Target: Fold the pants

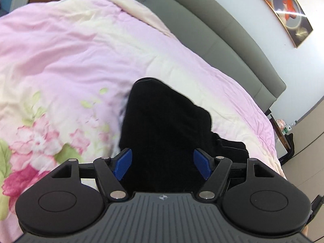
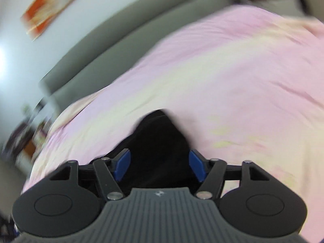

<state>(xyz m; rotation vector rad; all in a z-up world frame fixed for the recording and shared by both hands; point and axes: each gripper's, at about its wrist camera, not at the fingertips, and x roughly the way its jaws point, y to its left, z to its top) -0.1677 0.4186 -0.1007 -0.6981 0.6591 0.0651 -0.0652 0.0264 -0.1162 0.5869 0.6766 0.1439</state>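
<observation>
Black pants [image 1: 162, 125] lie in a folded heap on a pink floral bedspread [image 1: 66, 64]. My left gripper [image 1: 163, 163] is open, its blue fingertips [image 1: 123, 163] wide apart on either side of the near end of the pants; whether they touch the cloth I cannot tell. In the right wrist view, which is blurred, the pants [image 2: 160, 141] again run between the blue pads [image 2: 122, 166] of my open right gripper [image 2: 160, 166], over the same bedspread [image 2: 232, 77].
A grey padded headboard [image 1: 212, 30] runs along the far side of the bed, with a framed picture [image 1: 283, 6] on the wall above. A bedside stand with small items [image 1: 283, 129] is past the bed's right edge. The headboard also shows in the right wrist view [image 2: 113, 40].
</observation>
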